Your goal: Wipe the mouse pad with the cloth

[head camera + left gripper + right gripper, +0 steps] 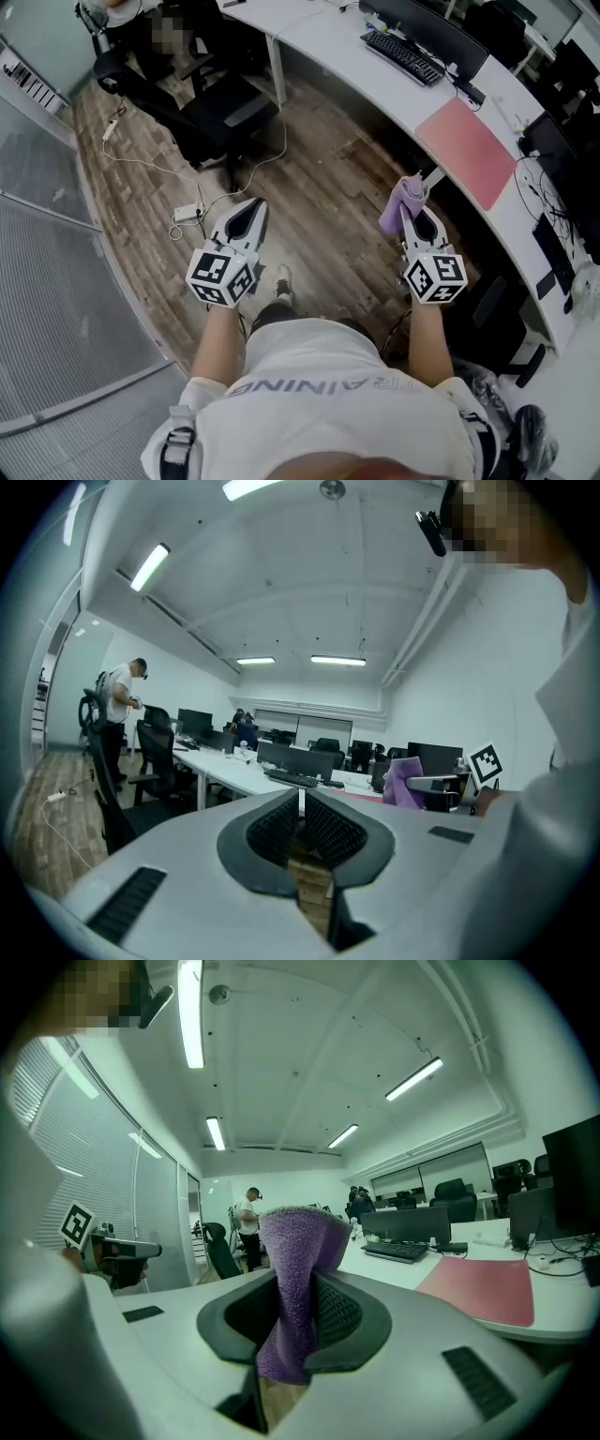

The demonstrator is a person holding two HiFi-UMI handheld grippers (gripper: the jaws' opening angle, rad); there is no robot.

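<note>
Head view: the pink mouse pad (pixel 466 150) lies on the desk (pixel 337 47), well ahead of the purple cloth (pixel 403 201). Wiping looks not yet begun; next, the cloth must be carried forward and down onto it. The right gripper (pixel 413 214) pinches the cloth tight; the left gripper (pixel 253 212) is closed on nothing.

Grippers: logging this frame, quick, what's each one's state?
Left gripper: closed, empty.
Right gripper: closed on the purple cloth.
</note>
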